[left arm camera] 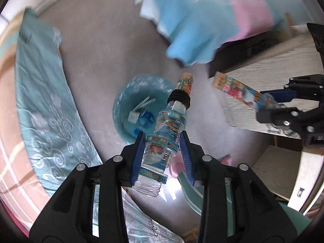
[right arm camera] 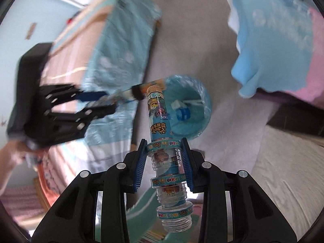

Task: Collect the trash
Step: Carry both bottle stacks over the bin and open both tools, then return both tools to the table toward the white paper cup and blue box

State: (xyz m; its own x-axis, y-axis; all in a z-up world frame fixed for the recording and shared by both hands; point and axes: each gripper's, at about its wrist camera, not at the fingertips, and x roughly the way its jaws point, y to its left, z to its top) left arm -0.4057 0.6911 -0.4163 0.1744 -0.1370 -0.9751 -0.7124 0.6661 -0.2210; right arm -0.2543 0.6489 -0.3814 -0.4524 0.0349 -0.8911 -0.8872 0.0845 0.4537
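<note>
My left gripper (left arm camera: 163, 139) is shut on a clear ribbed plastic bottle (left arm camera: 164, 141) with a colourful cartoon label and a black band near its far end. It hangs over the rim of a bin lined with a blue bag (left arm camera: 129, 101) that holds several scraps. My right gripper (right arm camera: 164, 147) is shut on a second clear cartoon-label bottle (right arm camera: 164, 156), its far end over the same blue-lined bin (right arm camera: 196, 109). In the left wrist view the right gripper (left arm camera: 271, 109) shows at the right edge. In the right wrist view the left gripper (right arm camera: 109, 103) appears blurred at the left.
The bin stands on a grey floor (left arm camera: 101, 50). A bed with teal patterned bedding (left arm camera: 40, 101) runs along the left, and a blue and pink blanket (left arm camera: 202, 20) hangs down at the top right. A pale wooden desk (left arm camera: 273, 64) is at the right, with a teal chair (left arm camera: 192, 190) below.
</note>
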